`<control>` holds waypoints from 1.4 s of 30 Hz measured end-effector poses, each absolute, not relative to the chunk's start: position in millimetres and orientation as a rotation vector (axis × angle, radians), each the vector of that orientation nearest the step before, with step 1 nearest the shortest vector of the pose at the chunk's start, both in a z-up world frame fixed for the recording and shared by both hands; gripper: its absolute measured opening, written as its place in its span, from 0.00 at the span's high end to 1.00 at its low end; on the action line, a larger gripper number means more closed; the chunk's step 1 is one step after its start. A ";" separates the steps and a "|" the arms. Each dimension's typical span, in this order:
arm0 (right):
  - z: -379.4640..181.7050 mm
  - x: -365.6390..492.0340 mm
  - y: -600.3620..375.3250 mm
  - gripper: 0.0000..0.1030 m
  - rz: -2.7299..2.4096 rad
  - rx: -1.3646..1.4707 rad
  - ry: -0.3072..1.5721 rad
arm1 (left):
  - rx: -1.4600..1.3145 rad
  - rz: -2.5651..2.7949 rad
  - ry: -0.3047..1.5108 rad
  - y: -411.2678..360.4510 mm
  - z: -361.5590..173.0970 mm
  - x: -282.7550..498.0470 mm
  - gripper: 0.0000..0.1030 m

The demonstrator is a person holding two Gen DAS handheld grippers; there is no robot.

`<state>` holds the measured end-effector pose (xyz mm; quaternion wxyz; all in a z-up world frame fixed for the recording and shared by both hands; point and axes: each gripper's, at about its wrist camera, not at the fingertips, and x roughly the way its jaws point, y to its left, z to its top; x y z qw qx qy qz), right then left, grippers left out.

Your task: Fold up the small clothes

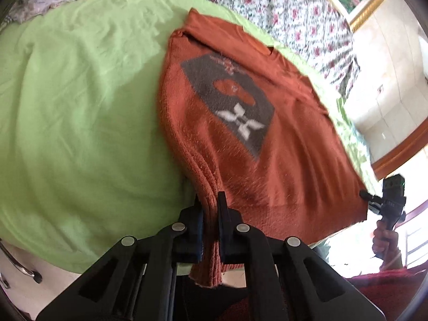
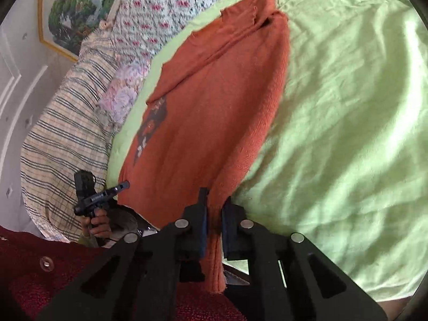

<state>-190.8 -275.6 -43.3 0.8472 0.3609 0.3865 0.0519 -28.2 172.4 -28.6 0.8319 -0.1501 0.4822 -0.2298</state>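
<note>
An orange knit sweater [image 1: 281,144] with a grey printed patch lies stretched over the green bed sheet [image 1: 80,107]. My left gripper [image 1: 210,200] is shut on the sweater's ribbed bottom hem at one corner. My right gripper [image 2: 215,200] is shut on the hem at the other corner; the sweater [image 2: 208,101] runs away from it towards the collar. The right gripper also shows in the left wrist view [image 1: 370,199] at the sweater's far corner. The left gripper shows in the right wrist view [image 2: 121,186] at the other corner.
A floral quilt [image 1: 281,8] lies along the far side of the bed. A striped pillow [image 2: 61,144] and a framed picture [image 2: 72,8] are at the left in the right wrist view. A wooden bed frame [image 1: 401,147] edges the sheet.
</note>
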 end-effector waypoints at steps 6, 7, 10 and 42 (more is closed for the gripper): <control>-15.8 -197.8 -292.3 0.92 0.135 0.816 0.676 | -0.398 -0.507 0.891 169.0 19.3 -15.6 0.95; -10.5 -196.5 -292.5 0.92 0.141 0.811 0.659 | -0.405 -0.510 0.865 167.4 29.1 -10.3 0.95; 14.4 -184.3 -298.7 0.92 0.153 0.792 0.576 | -0.417 -0.515 0.780 161.4 58.3 13.2 0.95; -6.6 87.4 -469.0 0.90 -0.156 0.711 0.672 | -0.412 -0.238 0.851 102.7 -3.8 343.6 0.94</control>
